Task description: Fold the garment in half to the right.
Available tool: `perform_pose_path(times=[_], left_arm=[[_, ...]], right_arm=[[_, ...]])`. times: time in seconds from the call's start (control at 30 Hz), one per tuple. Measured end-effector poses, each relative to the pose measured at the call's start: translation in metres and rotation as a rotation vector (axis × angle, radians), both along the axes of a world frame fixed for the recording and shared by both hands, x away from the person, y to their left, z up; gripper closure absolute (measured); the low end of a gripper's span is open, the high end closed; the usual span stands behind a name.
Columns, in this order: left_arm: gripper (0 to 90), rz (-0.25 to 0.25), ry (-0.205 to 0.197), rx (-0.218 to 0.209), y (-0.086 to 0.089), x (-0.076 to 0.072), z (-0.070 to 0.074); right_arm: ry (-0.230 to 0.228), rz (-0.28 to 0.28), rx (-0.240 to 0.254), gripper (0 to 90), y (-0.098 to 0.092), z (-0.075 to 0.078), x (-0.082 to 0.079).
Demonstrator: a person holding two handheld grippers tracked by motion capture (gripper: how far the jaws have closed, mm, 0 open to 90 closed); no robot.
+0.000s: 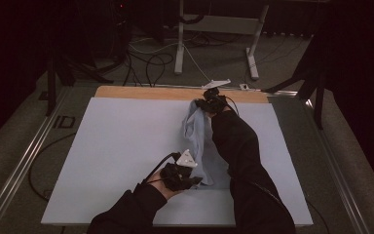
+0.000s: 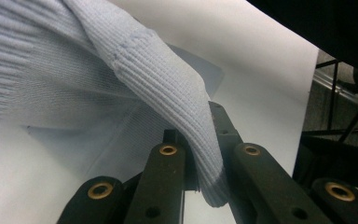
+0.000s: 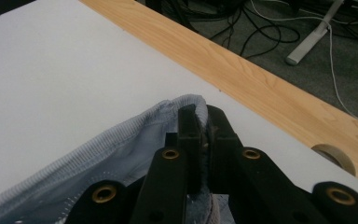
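A light blue knitted garment [image 1: 198,141] lies bunched in a long strip across the white sheet [image 1: 121,146]. My left gripper [image 1: 195,181] pinches its near end, shut on the ribbed cloth [image 2: 177,102], which drapes over the jaws. At the far end, close to the wooden strip, my right gripper [image 1: 203,104] is shut on the garment's ribbed hem [image 3: 121,140], the two jaws pressed together with cloth between them. The person's dark right sleeve [image 1: 243,161] lies over part of the garment.
The white sheet covers most of the table, with a bare wooden strip [image 1: 175,92] along the far edge. A roll of tape [image 3: 335,156] sits on that wood. Beyond the table are cables [image 1: 151,61] and a desk frame [image 1: 214,29] on the floor.
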State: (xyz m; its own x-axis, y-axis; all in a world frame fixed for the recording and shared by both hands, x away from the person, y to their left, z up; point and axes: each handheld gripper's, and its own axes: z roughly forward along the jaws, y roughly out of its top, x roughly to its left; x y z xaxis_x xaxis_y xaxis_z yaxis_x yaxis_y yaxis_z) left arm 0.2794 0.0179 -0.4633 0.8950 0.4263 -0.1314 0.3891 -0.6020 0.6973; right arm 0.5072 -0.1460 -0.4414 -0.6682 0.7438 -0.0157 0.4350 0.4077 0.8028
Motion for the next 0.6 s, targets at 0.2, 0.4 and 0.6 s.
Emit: perform_pose_path(times=[0.2, 0.4, 0.6], left_arm=[[86.9, -0.008, 0.002, 0.014, -0.017, 0.002, -0.007], [86.9, 0.001, 0.001, 0.039, -0.029, 0.007, -0.015], [86.9, 0.007, 0.013, 0.063, -0.042, 0.012, -0.022]], right_arm=[[0.027, -0.003, 0.009, 87.2, -0.002, -0.015, 0.007], [0.049, -0.009, 0.022, 87.0, -0.005, -0.027, 0.013], [0.074, 0.002, 0.038, 85.8, -0.009, -0.036, 0.018]])
